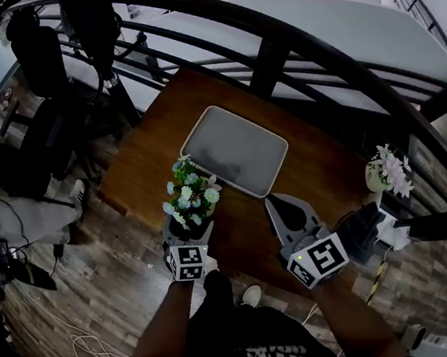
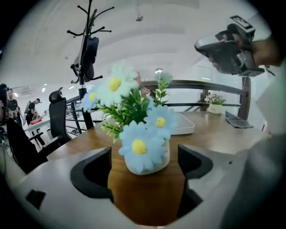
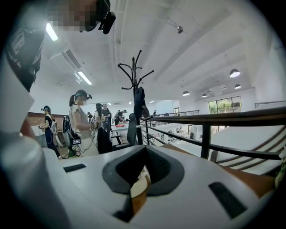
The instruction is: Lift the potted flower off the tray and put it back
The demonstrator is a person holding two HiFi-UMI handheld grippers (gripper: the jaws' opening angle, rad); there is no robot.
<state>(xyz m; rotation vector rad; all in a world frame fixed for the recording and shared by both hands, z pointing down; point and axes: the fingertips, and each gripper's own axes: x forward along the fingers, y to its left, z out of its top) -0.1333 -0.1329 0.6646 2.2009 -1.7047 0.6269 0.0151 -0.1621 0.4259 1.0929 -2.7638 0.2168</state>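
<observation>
Potted flower (image 1: 189, 199) stands upright on the bare wood of the table (image 1: 321, 173), just off the lower left corner of the grey tray (image 1: 235, 151), near the centre of the head view. Your left gripper (image 1: 188, 232) reaches in from the bottom of that frame with its jaws spread wide, one on either side of the pot. In the left gripper view the pale pot sits low in the middle between the dark pads (image 2: 91, 172), with wood showing on both sides, so nothing appears to press it yet.

Your right gripper (image 1: 277, 204) lies at the lower right of the tray, its jaws drawn almost together on nothing. Only a sliver of table shows through the slit in its own view.

From your left gripper the tray lies straight beyond the pot: up and a little right in the head view, right of centre behind the blooms in the left gripper view. The pot's long axis is vertical, with leaves and flowers spreading above the jaws.

By the look of it, putting the pot back is the part left to do, and your left hand is plainly the nearer one. Closing low on the pot, under the leaves, seems the safe grip. A second pot of pink flowers (image 1: 388, 173) at the upper right of the table stands well apart.
</observation>
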